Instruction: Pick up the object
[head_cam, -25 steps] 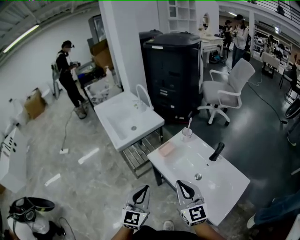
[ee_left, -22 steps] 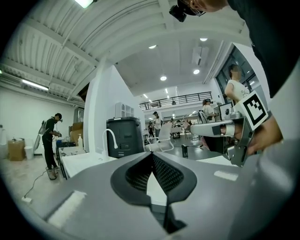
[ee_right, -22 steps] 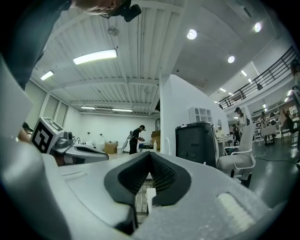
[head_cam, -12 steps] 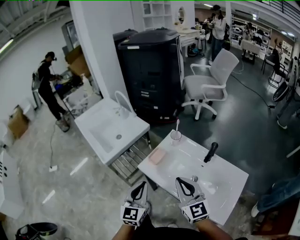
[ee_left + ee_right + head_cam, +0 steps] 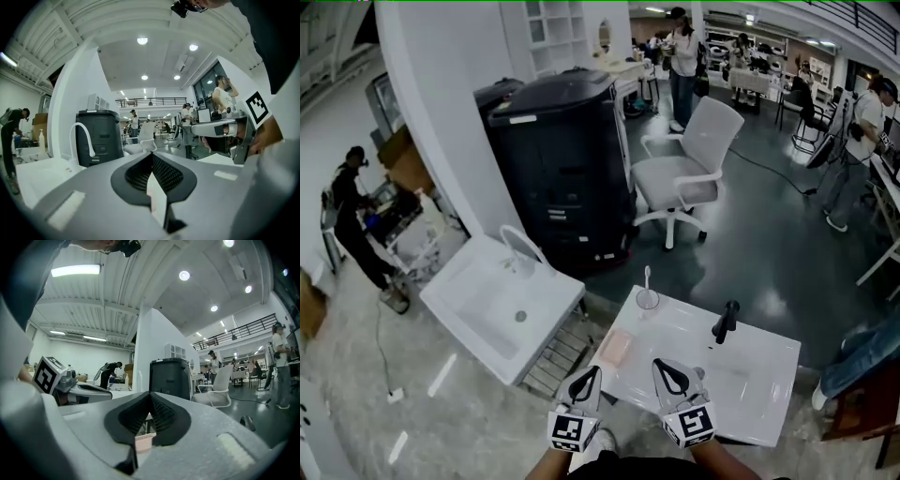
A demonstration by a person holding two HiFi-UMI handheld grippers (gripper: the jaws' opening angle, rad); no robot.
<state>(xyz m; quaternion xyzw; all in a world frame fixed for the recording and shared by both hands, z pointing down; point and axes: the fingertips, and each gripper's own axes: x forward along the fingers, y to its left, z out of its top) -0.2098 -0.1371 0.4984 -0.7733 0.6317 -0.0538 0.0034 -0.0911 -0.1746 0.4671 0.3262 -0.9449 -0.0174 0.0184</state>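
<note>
A: Head view: what lies past the fingers?

B: White basin worktop (image 5: 759, 375), with a pink pad (image 5: 616, 347) near its left edge, just ahead of the left gripper (image 5: 586, 380). It and the right gripper (image 5: 670, 375) are pinched together, empty. Open dark floor (image 5: 750, 234) lies beyond.

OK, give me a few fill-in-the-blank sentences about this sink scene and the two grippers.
The near sink has a ___ faucet.
The left gripper and right gripper both have their jaws ___.
The office chair is ___.
The flat block on that sink is ___.
Missing words: black; shut; white; pink.
</note>
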